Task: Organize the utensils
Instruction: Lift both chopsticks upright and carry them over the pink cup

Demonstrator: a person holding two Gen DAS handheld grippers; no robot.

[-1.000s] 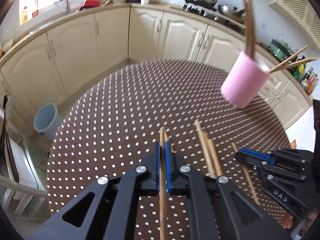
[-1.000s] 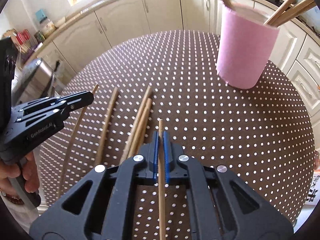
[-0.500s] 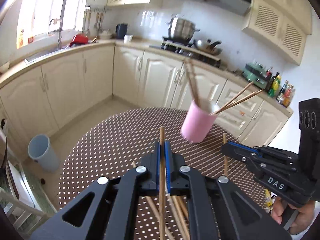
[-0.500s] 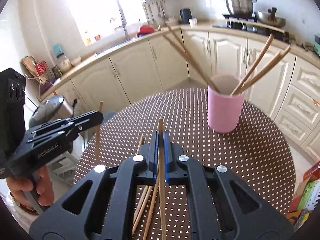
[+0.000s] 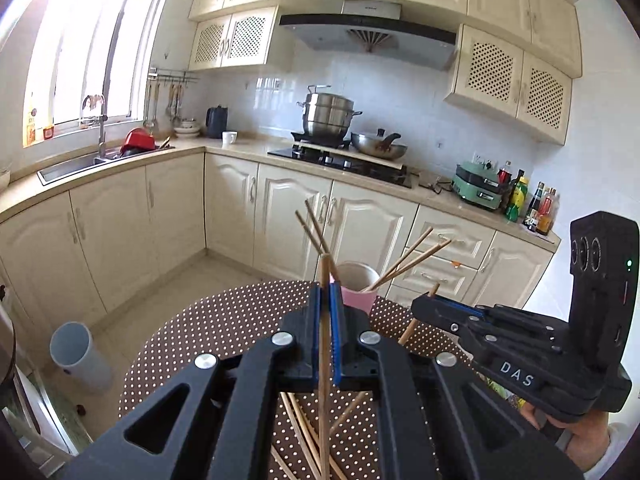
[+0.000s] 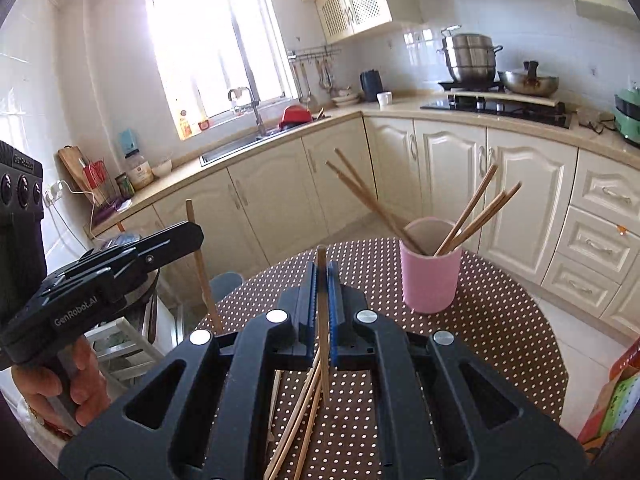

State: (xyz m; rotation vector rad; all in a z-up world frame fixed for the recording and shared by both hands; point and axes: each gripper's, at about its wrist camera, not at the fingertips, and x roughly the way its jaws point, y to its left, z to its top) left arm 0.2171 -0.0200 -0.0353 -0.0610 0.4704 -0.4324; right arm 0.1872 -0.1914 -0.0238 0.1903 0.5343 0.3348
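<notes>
My left gripper (image 5: pixel 325 300) is shut on a wooden chopstick (image 5: pixel 324 360) and holds it upright above the table. My right gripper (image 6: pixel 321 276) is shut on another wooden chopstick (image 6: pixel 322 320), also lifted; it shows at the right of the left wrist view (image 5: pixel 430 308). The left gripper shows at the left of the right wrist view (image 6: pixel 192 236). A pink cup (image 6: pixel 430 276) with several chopsticks stands at the far side of the dotted table (image 6: pixel 500 340); it also shows in the left wrist view (image 5: pixel 358 290). Several loose chopsticks (image 6: pixel 296 420) lie on the table under the grippers.
The round brown dotted table (image 5: pixel 224 320) stands in a kitchen with cream cabinets (image 5: pixel 288 216) behind. A grey bin (image 5: pixel 80 356) stands on the floor at the left. A white stool (image 6: pixel 120 344) is beside the table.
Both grippers have risen and tilted up from the table, each lifting its chopstick. The views now show the kitchen wall instead of the table top.
</notes>
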